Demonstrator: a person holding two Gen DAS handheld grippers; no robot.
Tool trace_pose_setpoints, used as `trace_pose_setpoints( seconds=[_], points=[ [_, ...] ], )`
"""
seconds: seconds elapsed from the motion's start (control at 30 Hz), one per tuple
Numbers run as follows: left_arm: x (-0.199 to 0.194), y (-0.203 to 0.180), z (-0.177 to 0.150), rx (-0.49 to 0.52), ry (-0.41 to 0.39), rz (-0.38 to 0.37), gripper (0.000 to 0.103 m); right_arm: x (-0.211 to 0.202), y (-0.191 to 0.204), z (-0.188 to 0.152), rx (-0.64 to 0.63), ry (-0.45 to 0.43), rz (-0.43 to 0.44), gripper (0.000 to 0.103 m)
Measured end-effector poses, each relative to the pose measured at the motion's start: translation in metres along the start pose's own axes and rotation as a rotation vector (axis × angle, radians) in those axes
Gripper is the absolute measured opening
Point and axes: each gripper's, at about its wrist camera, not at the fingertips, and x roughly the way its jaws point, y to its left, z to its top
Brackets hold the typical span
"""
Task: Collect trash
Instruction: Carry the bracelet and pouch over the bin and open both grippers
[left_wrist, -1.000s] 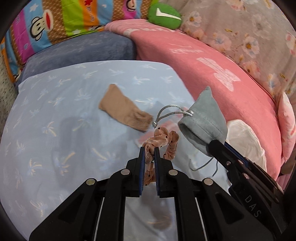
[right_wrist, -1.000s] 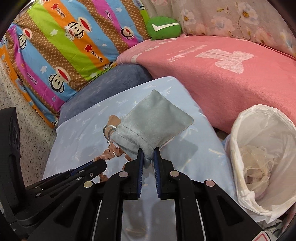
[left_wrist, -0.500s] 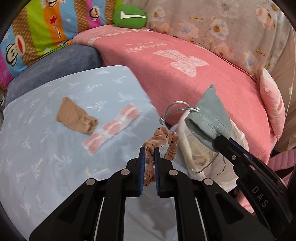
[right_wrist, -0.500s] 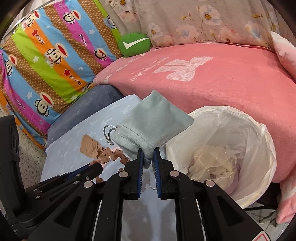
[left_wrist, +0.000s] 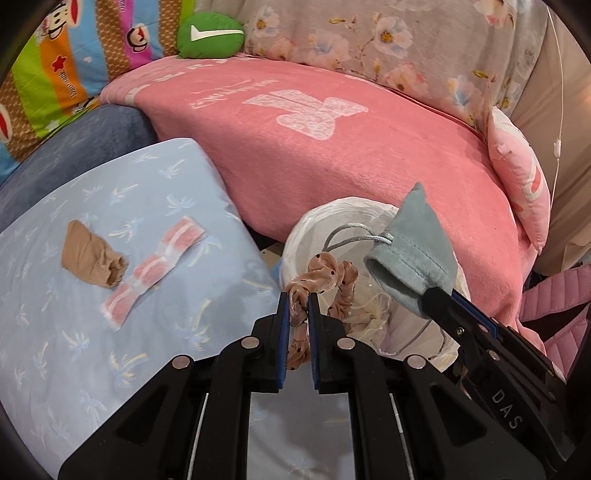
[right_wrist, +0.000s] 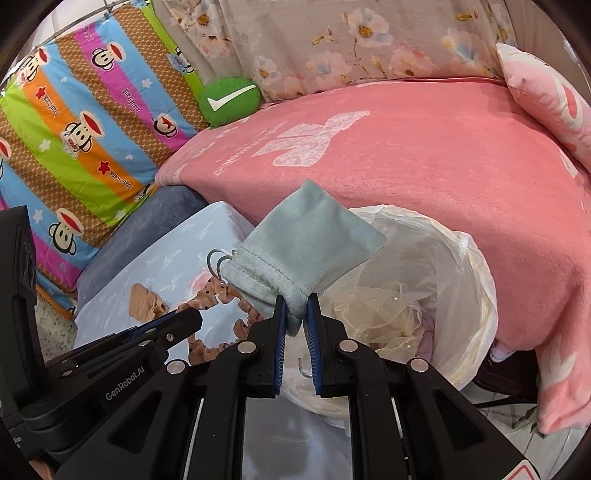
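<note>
My left gripper (left_wrist: 296, 299) is shut on a peach velvet scrunchie (left_wrist: 325, 277) with dark dots and holds it at the near rim of the white-bagged trash bin (left_wrist: 314, 225). My right gripper (right_wrist: 295, 301) is shut on a grey-green drawstring pouch (right_wrist: 306, 243) and holds it over the bin (right_wrist: 461, 258), which holds crumpled cream mesh (right_wrist: 373, 314). The pouch (left_wrist: 417, 251) and right gripper also show in the left wrist view, the scrunchie (right_wrist: 207, 299) in the right wrist view. A tan stocking (left_wrist: 92, 258) and a pink-and-white wrapper strip (left_wrist: 155, 273) lie on the light blue sheet (left_wrist: 74, 350).
A pink blanket (left_wrist: 332, 140) covers the bed behind the bin. A green round cushion (left_wrist: 208, 35), a striped monkey-print pillow (right_wrist: 74, 129) and floral fabric (right_wrist: 351, 44) sit at the back. A dark blue cushion (left_wrist: 74, 147) borders the sheet. A pink pillow (left_wrist: 524, 177) lies at the right.
Both grippers swung right from over the blue sheet to the trash bin, still holding the scrunchie and the pouch. The stocking and wrapper strip now lie off to the left.
</note>
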Motion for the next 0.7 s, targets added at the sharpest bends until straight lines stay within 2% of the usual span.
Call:
trace_pose_setpoints(
  seconds=[0.33, 0.5, 0.6, 0.67, 0.7],
  points=[
    [0.010, -0.026, 0.007, 0.040, 0.007, -0.053, 0.012, -0.007, -0.027, 0.002, 0.045, -0.011, -0.036, 0.011],
    [0.014, -0.033, 0.008, 0.044, 0.021, -0.054, 0.019, -0.007, -0.030, 0.003, 0.053, -0.013, -0.040, 0.011],
    [0.014, -0.033, 0.008, 0.040, 0.020, -0.044, 0.035, -0.005, -0.031, 0.003, 0.057, -0.011, -0.041, 0.012],
    [0.013, -0.031, 0.008, 0.027, 0.010, -0.033, 0.053, -0.004, -0.030, 0.003, 0.056, -0.007, -0.040, 0.012],
    [0.012, -0.030, 0.009, 0.022, 0.005, -0.030, 0.054, -0.005, -0.029, 0.002, 0.055, -0.007, -0.041, 0.014]
  ],
)
